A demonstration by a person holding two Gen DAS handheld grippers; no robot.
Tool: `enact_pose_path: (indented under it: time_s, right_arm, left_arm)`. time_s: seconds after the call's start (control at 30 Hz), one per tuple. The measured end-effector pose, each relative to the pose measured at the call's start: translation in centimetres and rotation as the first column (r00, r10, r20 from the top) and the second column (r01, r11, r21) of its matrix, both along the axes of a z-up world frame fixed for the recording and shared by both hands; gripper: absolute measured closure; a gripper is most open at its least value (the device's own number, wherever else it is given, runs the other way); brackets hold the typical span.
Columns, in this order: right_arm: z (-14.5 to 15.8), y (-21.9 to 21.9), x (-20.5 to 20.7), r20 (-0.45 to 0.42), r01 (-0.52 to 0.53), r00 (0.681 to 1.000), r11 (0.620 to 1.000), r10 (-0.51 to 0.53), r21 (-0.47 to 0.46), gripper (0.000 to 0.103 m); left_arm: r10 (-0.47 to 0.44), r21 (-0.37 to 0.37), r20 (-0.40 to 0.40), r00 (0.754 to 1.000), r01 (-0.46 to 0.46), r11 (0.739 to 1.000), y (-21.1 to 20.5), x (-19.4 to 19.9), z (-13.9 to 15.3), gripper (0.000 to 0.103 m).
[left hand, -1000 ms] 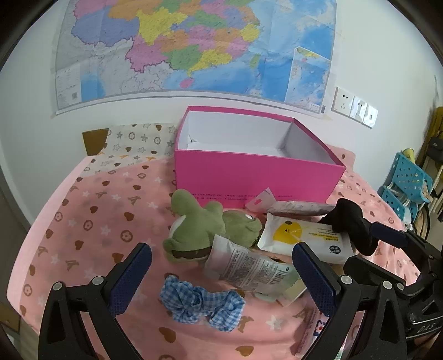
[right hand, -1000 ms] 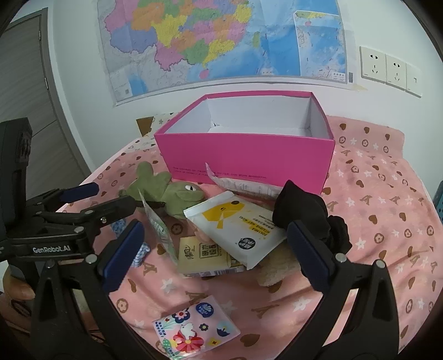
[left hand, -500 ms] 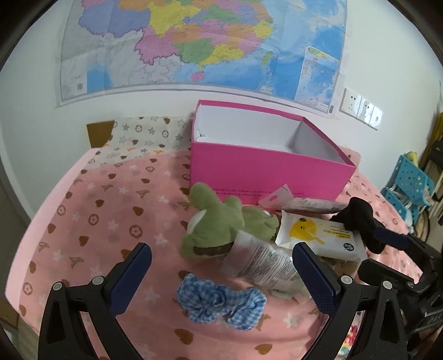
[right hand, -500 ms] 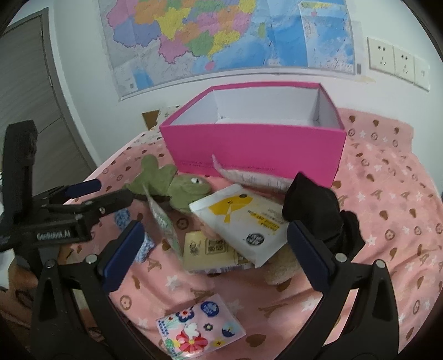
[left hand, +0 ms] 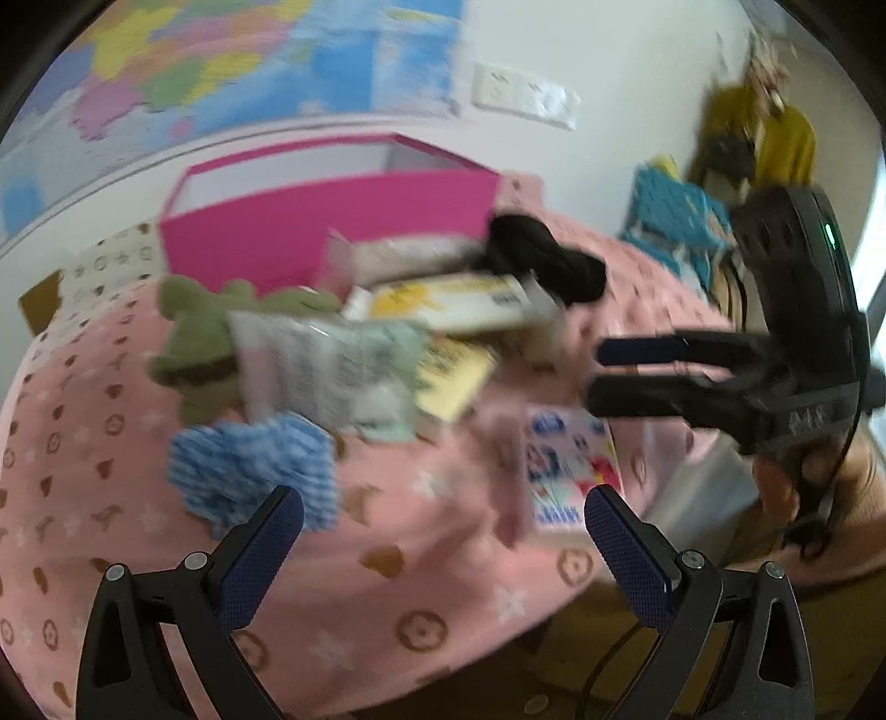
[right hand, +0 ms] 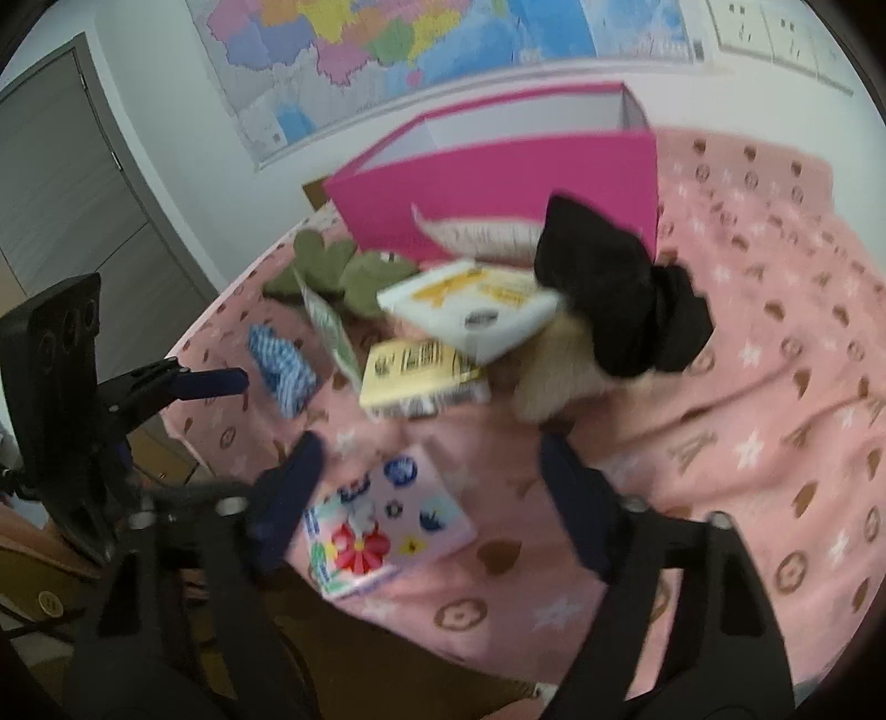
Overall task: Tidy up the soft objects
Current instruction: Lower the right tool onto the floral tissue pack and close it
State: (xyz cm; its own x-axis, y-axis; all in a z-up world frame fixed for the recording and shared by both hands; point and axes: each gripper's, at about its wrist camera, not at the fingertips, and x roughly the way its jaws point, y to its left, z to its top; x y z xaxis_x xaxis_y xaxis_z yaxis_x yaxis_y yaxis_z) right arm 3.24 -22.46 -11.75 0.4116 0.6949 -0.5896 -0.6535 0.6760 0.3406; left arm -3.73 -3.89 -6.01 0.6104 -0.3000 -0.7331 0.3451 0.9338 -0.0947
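The left gripper point(left hand: 443, 545) is held wide open and empty above the blue checked scrunchie point(left hand: 252, 471), probably as the first pick. The right gripper's point(right hand: 429, 495) jaws have just been narrowed, nothing between them, over a flowered sticker pack point(right hand: 382, 534). The pink box point(right hand: 498, 166) is seen behind the pile. No writing can be read.

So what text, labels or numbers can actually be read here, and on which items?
None legible; both views are motion-blurred.
Wall map: print too small.
White and yellow pack: lettering blurred.
Yellow packet: barcode, digits unreadable.
Sticker sheet: pictures only.
Pink box: faint print line, unreadable.
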Motion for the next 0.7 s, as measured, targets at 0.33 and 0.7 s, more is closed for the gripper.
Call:
enact_pose_path:
  time_s: [0.33, 0.7]
  right_arm:
    - [-2.0, 0.5, 0.7, -0.069, -0.039, 0.997, 0.999, 0.04, 0.018, 0.04]
    - [-2.4, 0.6, 2.1, -0.106, 0.022, 0.994, 0.998, -0.015, 0.063, 0.044]
  left_arm:
    - [-0.002, 0.08, -0.08, 0.997, 0.008, 0.997, -1.8, 1.0, -2.3, 0.001]
    - [0.199, 0.082, -0.09, 0.976, -0.192, 0.978, 0.0, 5.4, -2.6, 0.012]
